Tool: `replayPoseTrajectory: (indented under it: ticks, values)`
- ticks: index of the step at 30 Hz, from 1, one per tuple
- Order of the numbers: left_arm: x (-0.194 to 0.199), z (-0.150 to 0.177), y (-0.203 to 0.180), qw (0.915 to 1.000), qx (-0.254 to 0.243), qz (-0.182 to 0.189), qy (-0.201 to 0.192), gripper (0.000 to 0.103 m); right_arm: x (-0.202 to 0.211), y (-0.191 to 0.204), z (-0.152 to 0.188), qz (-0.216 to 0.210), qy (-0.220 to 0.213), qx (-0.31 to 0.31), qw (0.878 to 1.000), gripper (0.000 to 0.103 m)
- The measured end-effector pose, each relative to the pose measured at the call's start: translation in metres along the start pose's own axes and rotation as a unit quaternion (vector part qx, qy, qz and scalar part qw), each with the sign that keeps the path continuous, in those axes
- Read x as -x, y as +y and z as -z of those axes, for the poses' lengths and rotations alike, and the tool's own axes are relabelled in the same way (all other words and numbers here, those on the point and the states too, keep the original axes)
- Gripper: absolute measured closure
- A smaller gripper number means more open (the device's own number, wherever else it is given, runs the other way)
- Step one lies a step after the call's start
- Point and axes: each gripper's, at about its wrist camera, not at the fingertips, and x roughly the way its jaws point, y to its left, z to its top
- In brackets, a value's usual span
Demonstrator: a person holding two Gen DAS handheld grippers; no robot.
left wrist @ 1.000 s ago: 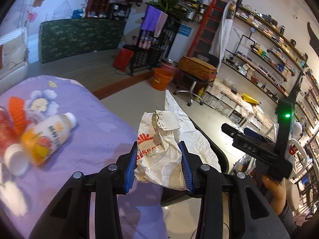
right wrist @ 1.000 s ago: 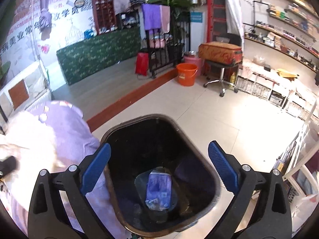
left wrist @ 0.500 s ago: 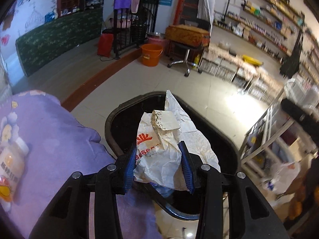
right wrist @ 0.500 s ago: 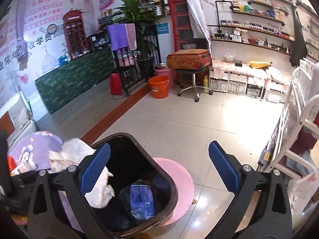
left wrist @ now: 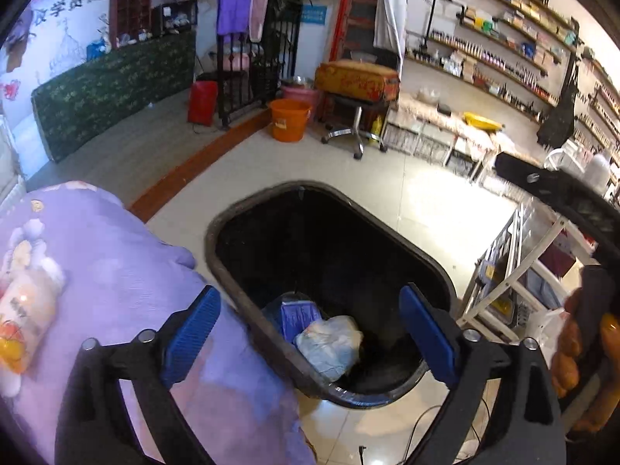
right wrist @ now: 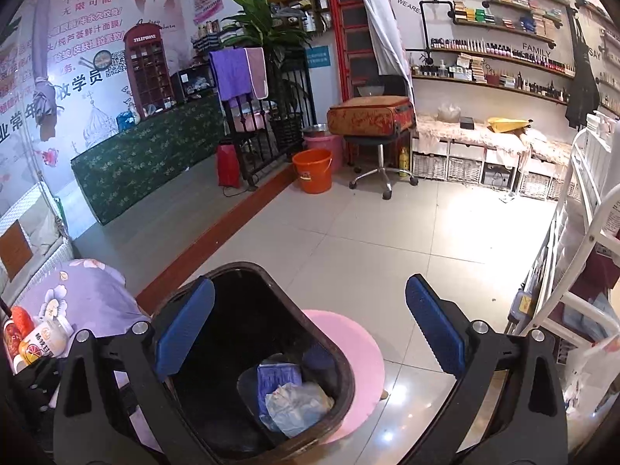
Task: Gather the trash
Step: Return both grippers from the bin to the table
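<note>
One black trash bin [left wrist: 248, 302] on the floor, two bits of trash in it: a crumpled paper bag [left wrist: 329, 343] beside a blue packet [left wrist: 298, 316]. Left gripper [left wrist: 310, 337] fingers are opening, nothing between them; right gripper [right wrist: 310, 333] fingers spread wide, empty too.

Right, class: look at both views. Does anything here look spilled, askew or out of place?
Nothing is spilled. The crumpled paper bag lies inside the black bin. Only the bottles lying on their sides on the purple cloth look out of place.
</note>
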Motion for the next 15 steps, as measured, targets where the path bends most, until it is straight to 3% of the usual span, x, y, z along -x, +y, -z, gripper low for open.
replayPoseTrajectory:
  ticks: [8,15]
  values:
    - [0.046,0.009,0.024,0.9979,0.021,-0.045,-0.043,0.006,0.004,0.037,0.001,-0.039,-0.004,0.023,0.999,0.006]
    - [0.081,0.027,0.052,0.9912,0.050,-0.100,-0.070,0.006,0.003,0.074,0.007,-0.079,0.010,0.045,0.996,0.006]
